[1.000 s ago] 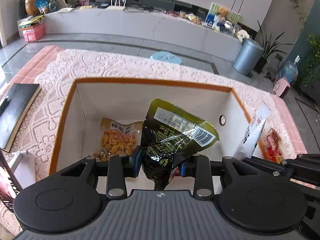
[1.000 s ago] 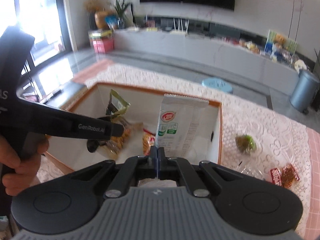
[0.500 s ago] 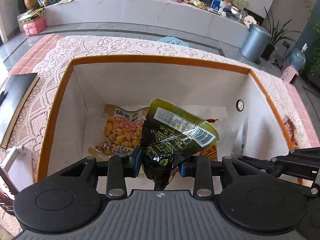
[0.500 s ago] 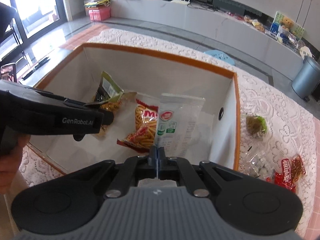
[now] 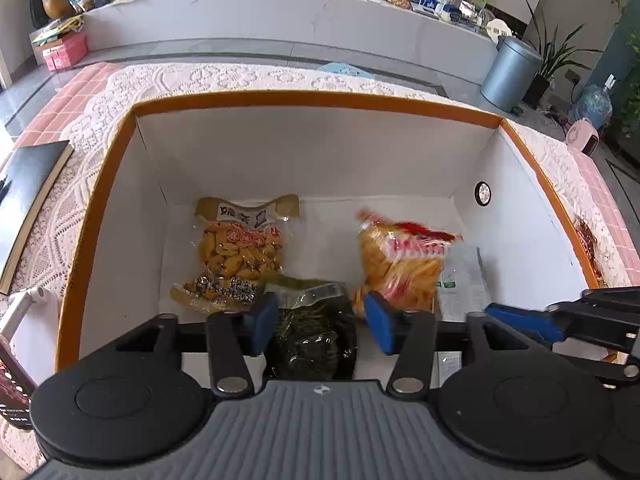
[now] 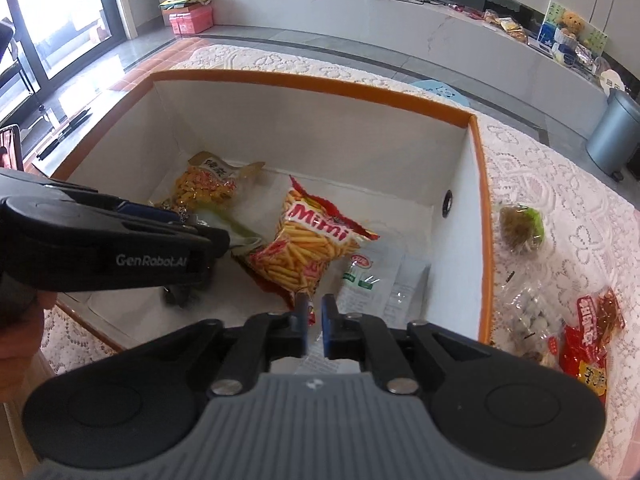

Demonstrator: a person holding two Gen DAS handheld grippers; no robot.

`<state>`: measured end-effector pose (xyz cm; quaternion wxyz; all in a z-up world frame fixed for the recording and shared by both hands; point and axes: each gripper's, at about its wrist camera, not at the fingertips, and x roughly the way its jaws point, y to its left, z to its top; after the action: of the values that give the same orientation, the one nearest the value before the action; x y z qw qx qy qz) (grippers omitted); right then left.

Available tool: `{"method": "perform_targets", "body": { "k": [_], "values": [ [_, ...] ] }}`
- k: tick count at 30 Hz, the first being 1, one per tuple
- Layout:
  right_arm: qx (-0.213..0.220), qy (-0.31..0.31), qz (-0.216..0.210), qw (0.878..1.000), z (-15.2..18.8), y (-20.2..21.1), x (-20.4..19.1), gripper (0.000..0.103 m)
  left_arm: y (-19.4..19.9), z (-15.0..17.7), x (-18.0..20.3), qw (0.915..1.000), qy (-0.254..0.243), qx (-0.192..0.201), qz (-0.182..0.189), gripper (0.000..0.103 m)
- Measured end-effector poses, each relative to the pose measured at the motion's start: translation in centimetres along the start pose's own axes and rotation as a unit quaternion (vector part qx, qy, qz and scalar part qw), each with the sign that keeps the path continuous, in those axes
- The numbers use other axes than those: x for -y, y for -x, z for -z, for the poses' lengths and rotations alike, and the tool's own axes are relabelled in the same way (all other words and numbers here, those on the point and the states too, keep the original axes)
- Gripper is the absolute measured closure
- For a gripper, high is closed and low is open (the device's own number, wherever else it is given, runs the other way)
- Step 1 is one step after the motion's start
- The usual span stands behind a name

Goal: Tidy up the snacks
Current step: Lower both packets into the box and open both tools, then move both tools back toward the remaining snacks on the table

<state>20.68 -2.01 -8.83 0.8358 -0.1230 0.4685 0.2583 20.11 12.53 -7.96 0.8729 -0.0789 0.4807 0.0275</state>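
Left gripper, left wrist view: jaws spread wide, blue pads clear of any hold. Dark green snack packet lies on the box floor directly between and below the two fingers; whether a pad touches it cannot be told. White box with orange rim fills the view. Contents on the floor: yellow vacuum-packed snack, ahead and left of the gripper; red and yellow Mimi snack bag, ahead and right, blurred, its near end just behind the right pad; white sachet, right of the Mimi bag, near the right wall. Right gripper enters from the right edge at the box's near right corner. Box stands on a white lace tablecloth; a dark book lies at left.

Right gripper, right wrist view: jaws parted by a narrow gap, nothing between the pads. Position: over the near right part of the box. Mimi snack bag lies just ahead, its near corner meeting the left fingertip in the picture. White sachet lies flat just ahead and right, against the right wall. Yellow vacuum-packed snack lies at the far left of the floor. Left gripper crosses from the left, hiding most of the dark green packet. Outside the box, on the tablecloth at right: green-wrapped snack, clear bag of pale sweets, red snack packets.
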Motion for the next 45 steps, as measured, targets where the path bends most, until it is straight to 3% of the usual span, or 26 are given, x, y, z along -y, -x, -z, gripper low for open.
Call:
{"method": "perform_targets", "body": {
  "k": [2,5,9,13,17,23,30,33,37,45],
  "values": [
    [0.008,0.000,0.003,1.000,0.1,0.6,-0.1,0.077,0.3,0.1,0.0,0.9999,0.001,0.010,0.002,0.036],
    [0.026,-0.002,0.009,1.000,0.2,1.8,-0.1,0.070,1.0,0.3,-0.1,0.9993,0.008,0.029,0.020,0.034],
    [0.076,-0.019,0.001,0.997,1.0,4.3,0.6,0.053,2.5,0.8,-0.1,0.9964,0.016,0.074,0.038,0.032],
    [0.134,-0.041,0.014,0.990,3.0,7.2,1.6,0.050,3.9,1.1,0.5,0.9921,0.017,0.116,0.044,0.032],
    [0.192,-0.075,0.054,0.977,5.9,10.1,2.9,0.050,4.8,1.5,1.1,0.9894,0.026,0.127,0.067,0.032],
    [0.233,-0.128,0.096,0.959,10.8,13.7,5.5,0.045,6.7,2.7,3.9,0.9846,-0.009,0.147,0.094,0.032],
    [0.226,-0.153,0.134,0.953,16.0,15.6,7.5,0.044,9.1,4.9,8.0,0.9751,-0.053,0.159,0.145,0.032],
    [0.219,-0.169,0.140,0.951,18.1,15.9,8.4,0.043,9.7,5.8,10.5,0.9697,-0.098,0.158,0.158,0.032],
    [0.209,-0.190,0.151,0.947,20.3,16.2,9.3,0.043,9.5,7.3,13.7,0.9650,-0.145,0.146,0.163,0.032],
    [0.182,-0.216,0.153,0.947,22.6,15.9,11.5,0.041,7.5,9.0,17.6,0.9634,-0.188,0.102,0.162,0.032]
  ]
}}
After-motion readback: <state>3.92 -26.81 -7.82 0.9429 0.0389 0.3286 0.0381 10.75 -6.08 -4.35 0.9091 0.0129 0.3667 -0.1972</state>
